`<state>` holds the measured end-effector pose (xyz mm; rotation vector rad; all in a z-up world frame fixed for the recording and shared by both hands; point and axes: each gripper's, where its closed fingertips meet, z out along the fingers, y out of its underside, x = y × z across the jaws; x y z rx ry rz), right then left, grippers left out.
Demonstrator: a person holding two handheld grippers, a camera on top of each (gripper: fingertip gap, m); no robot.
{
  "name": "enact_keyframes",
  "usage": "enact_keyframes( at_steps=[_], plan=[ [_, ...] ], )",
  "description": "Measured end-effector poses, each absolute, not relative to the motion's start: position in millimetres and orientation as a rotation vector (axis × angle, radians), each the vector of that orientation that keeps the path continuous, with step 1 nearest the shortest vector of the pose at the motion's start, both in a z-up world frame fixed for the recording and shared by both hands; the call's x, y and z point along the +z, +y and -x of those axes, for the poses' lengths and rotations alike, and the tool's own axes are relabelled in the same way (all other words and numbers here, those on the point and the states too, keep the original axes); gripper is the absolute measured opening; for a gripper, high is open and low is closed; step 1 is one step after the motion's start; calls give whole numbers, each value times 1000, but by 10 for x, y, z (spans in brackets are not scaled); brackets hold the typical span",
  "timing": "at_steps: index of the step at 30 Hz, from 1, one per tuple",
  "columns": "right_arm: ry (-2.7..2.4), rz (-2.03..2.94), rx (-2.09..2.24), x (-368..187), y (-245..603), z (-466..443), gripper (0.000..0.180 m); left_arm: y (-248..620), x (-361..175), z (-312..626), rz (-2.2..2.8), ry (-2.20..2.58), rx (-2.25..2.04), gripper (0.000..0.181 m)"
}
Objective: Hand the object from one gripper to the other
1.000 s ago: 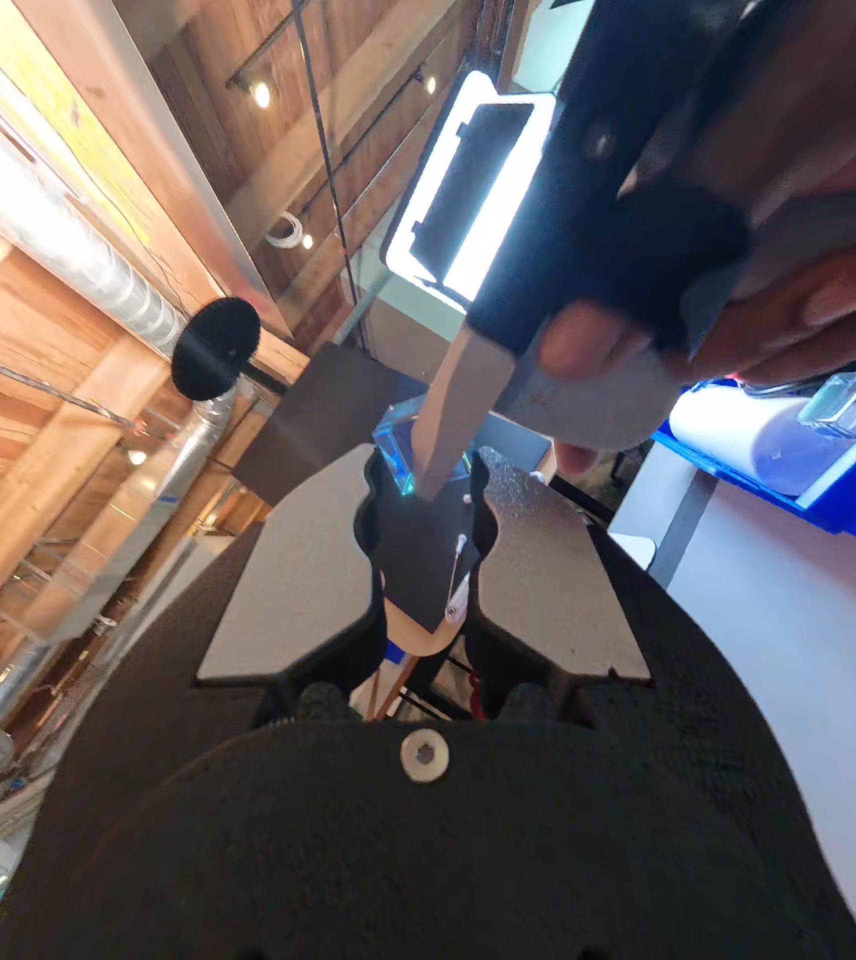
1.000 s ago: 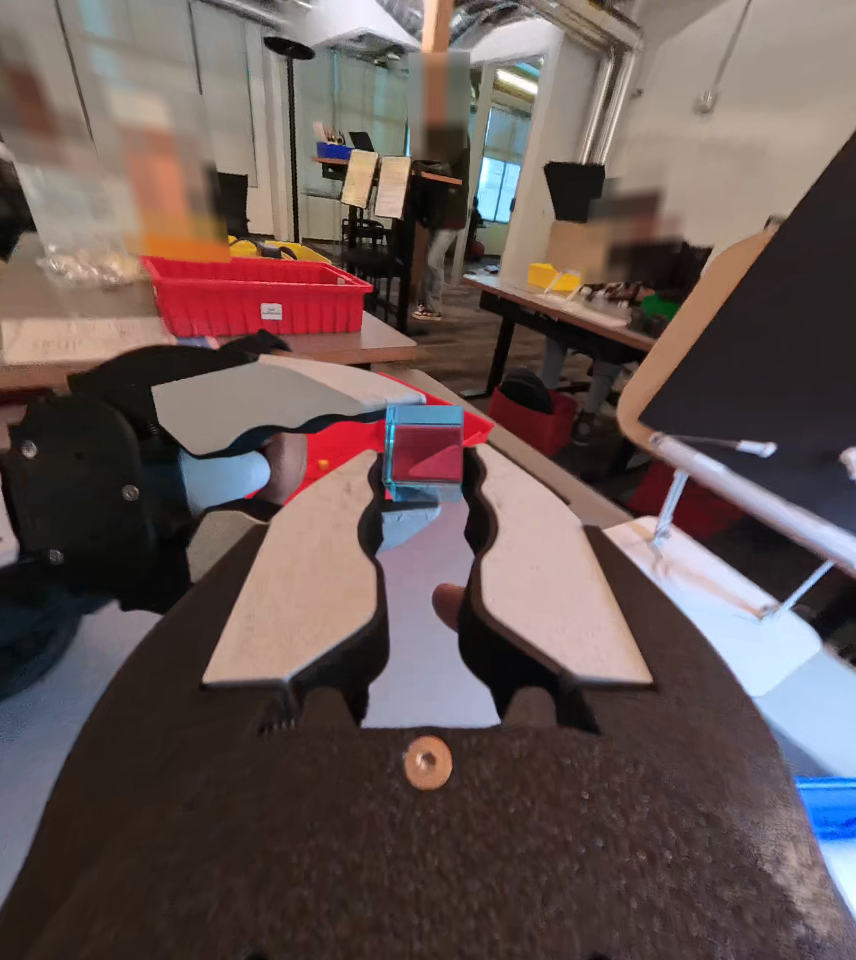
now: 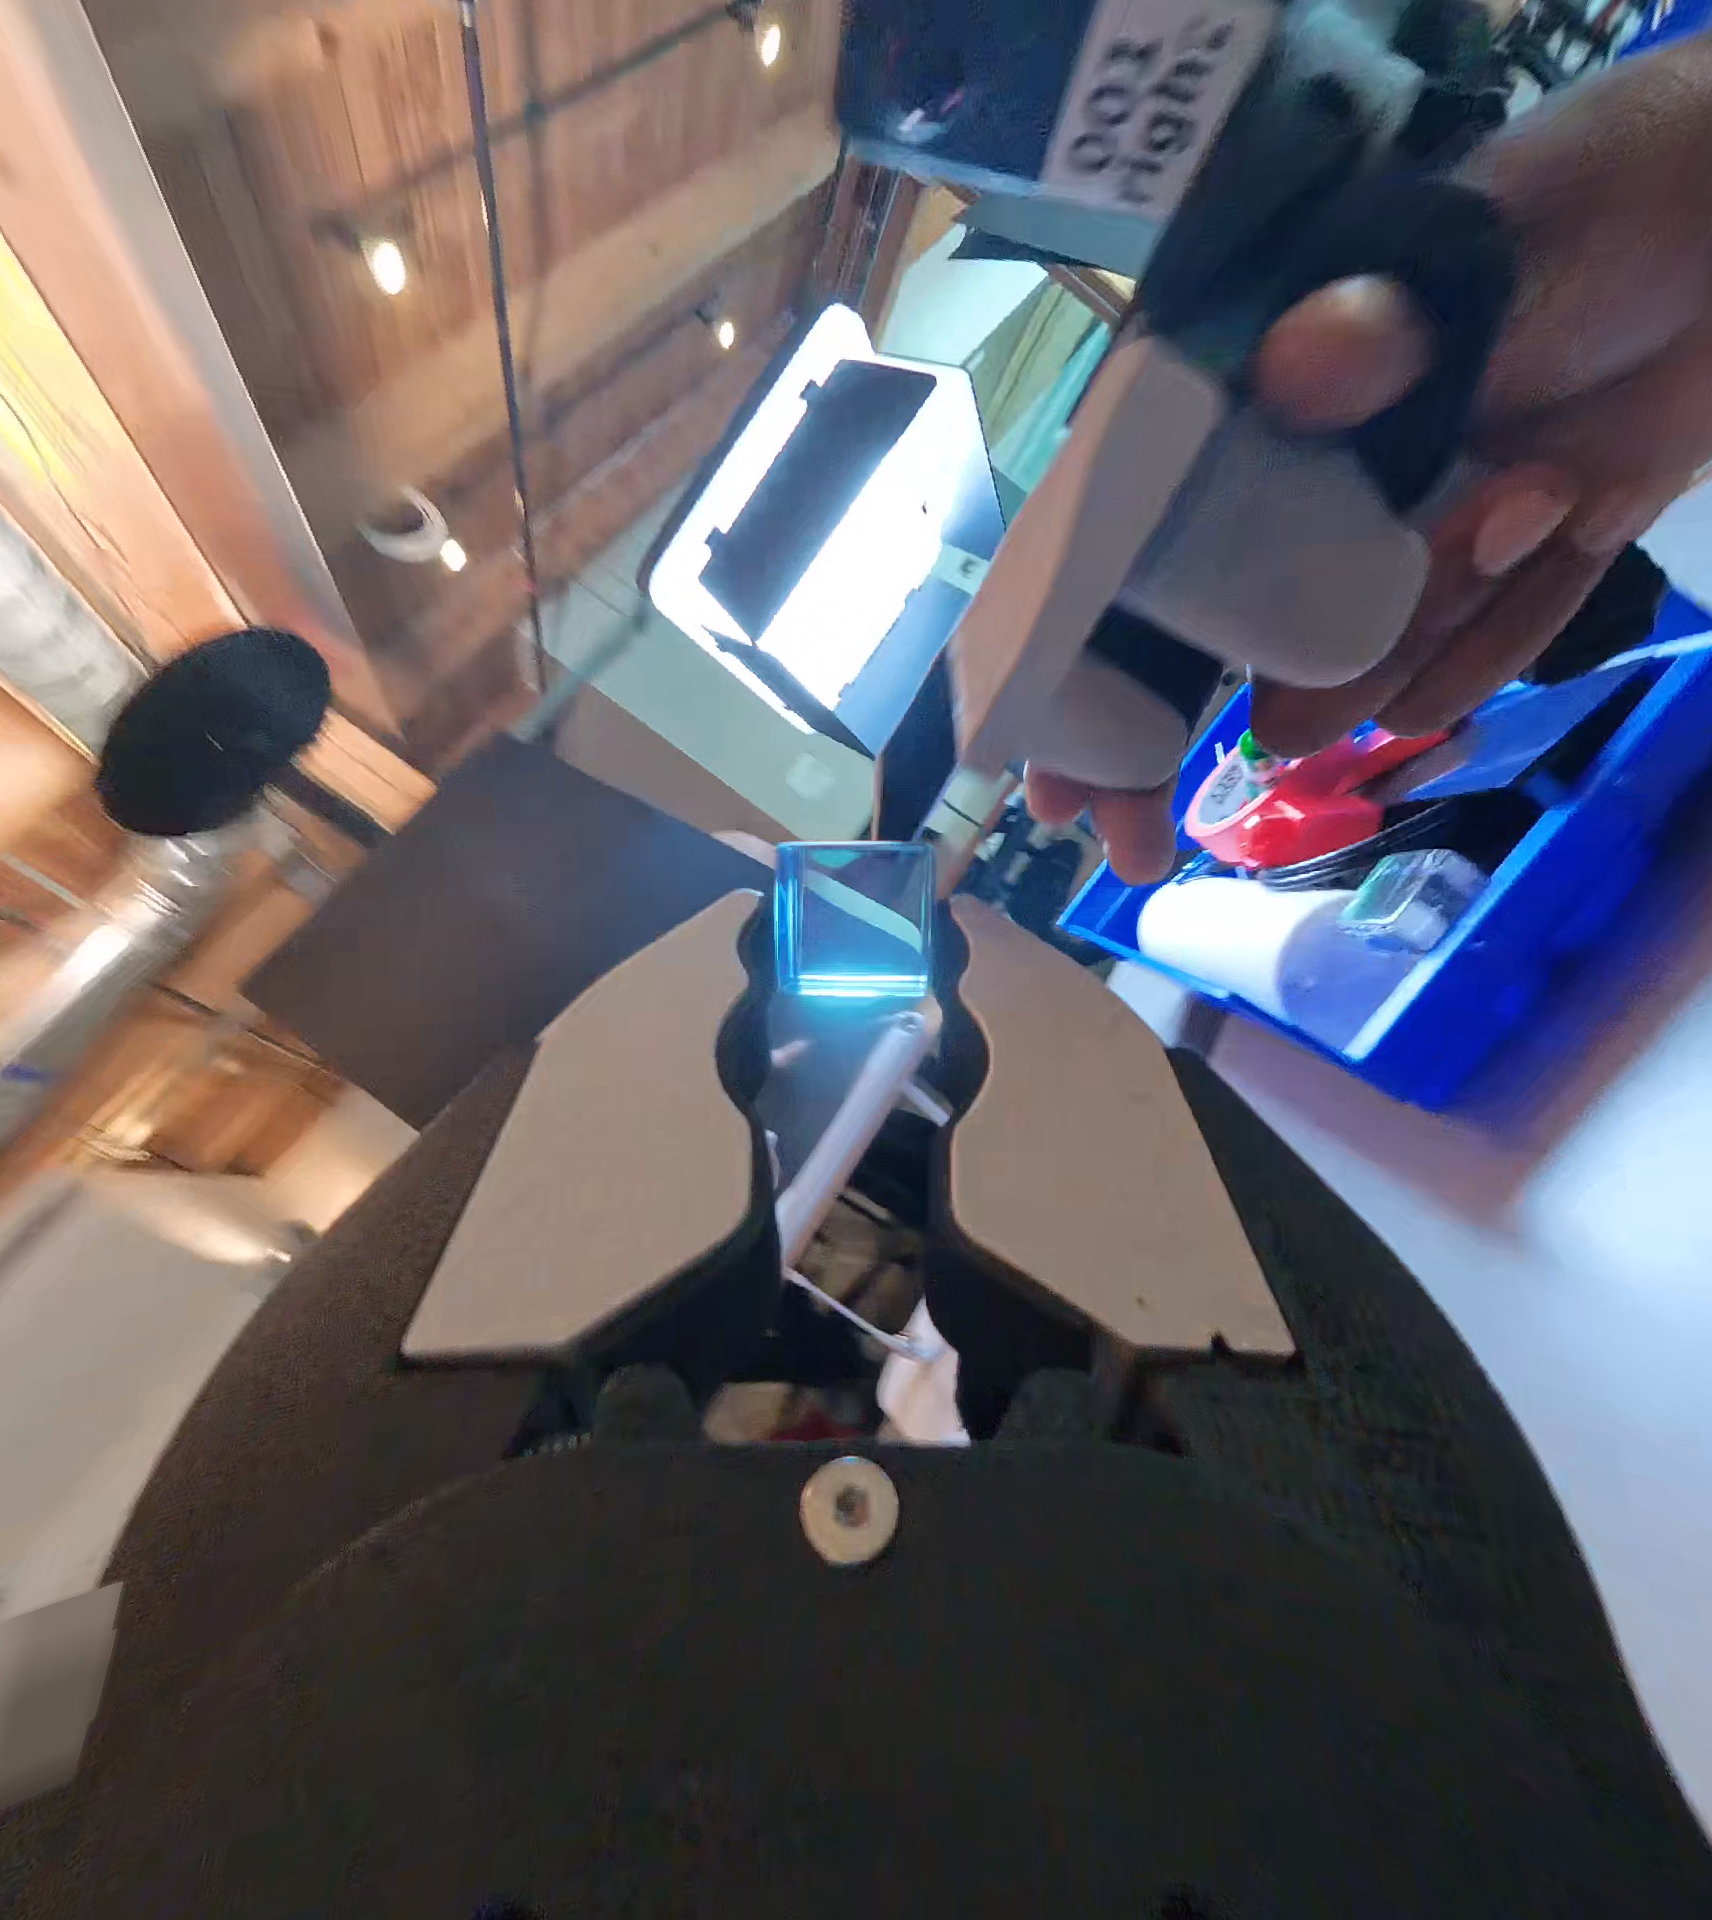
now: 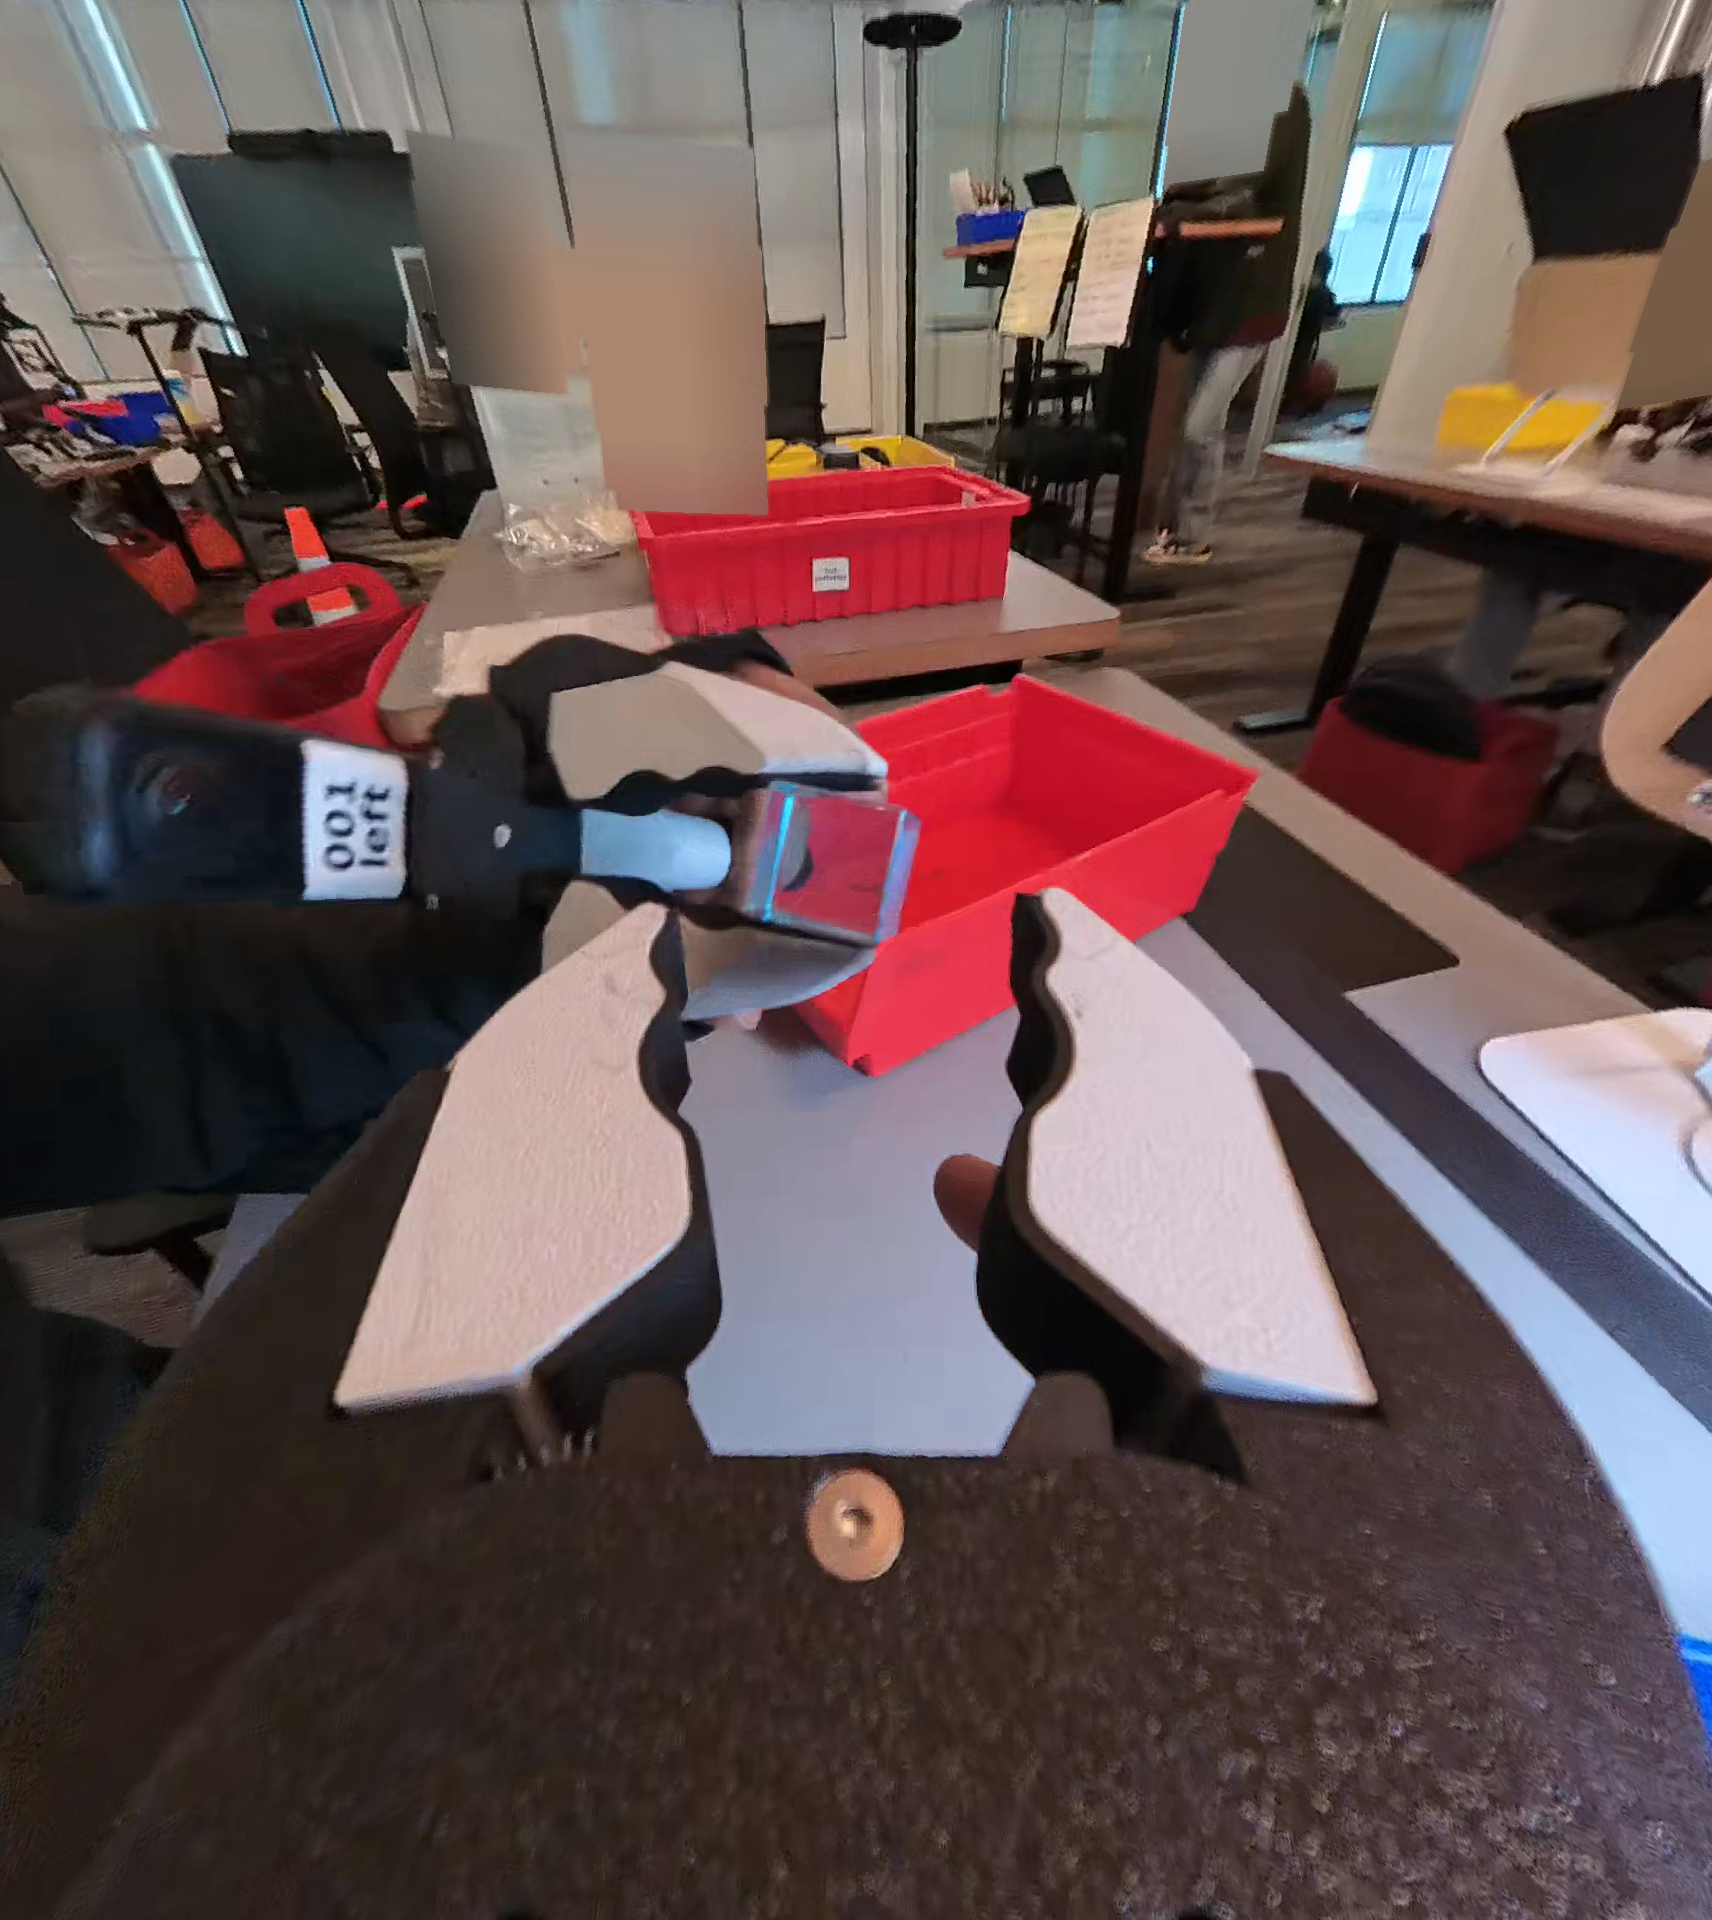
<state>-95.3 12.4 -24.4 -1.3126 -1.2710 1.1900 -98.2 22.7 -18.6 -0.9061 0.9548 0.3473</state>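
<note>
Pinching a glassy blue-edged cube [image 3: 853, 920] between matte grey pads, the left gripper [image 3: 852, 935] holds it while the right gripper [image 4: 847, 935] gapes empty.

The surface [image 4: 852, 1226] is pale grey with a dark band running across it toward 4 o'clock. A red bin [image 4: 1028, 831] sits directly on it at 12 o'clock in the right wrist view, open side up. At 3 o'clock a white stand base [image 4: 1600, 1122] rests flat on it. In the left wrist view a blue bin [image 3: 1517, 977] sits on the surface [image 3: 1610, 1299] at 2 o'clock, holding a white roll [image 3: 1236, 940] and a red tape dispenser [image 3: 1299, 805]
</note>
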Motion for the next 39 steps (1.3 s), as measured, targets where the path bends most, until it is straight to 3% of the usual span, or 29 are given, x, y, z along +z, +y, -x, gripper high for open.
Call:
enact_keyframes(
  at_steps=[2, 4, 5, 9, 16, 20, 21, 22, 25, 29, 32, 35, 39],
  plan=[
    [-1317, 1309, 1199, -318, 53, 1007, 57, 195, -237, 905, 835, 1004, 457, 28],
    [-1328, 1310, 1152, -358, 50, 1038, 32, 189, -280, 865, 801, 1031, 522, 29],
    [-1340, 1281, 1086, -363, 70, 1036, 30, 187, -285, 856, 792, 1033, 527, 28],
    [-1346, 1091, 787, -228, 139, 948, 30, 247, -319, 900, 952, 1006, 249, 33],
    [-1335, 697, 72, -93, 281, 784, 29, 202, -185, 937, 1304, 711, -872, 46],
    [-1390, 561, -158, -323, 261, 976, 29, 175, -301, 802, 1399, 732, -956, 45],
    [-1402, 556, -176, -372, 266, 1005, 29, 206, -367, 800, 1423, 755, -888, 37],
    [-1412, 572, -157, -402, 274, 1017, 30, 246, -411, 828, 1426, 780, -799, 26],
    [-1447, 743, 200, -396, 190, 998, 33, 215, -413, 863, 1359, 862, -711, 27],
    [-1403, 982, 852, -215, 31, 881, 49, -38, -259, 855, 1165, 911, -909, 26],
    [-1386, 1017, 1227, -163, -149, 874, 47, -180, -163, 851, 1044, 896, -1050, 27],
    [-1403, 967, 1290, -169, -271, 920, 30, -243, -192, 831, 1004, 927, -1080, 26],
    [-1426, 873, 1059, -162, -235, 895, 25, -223, -219, 851, 1080, 928, -1143, 29]
  ],
)
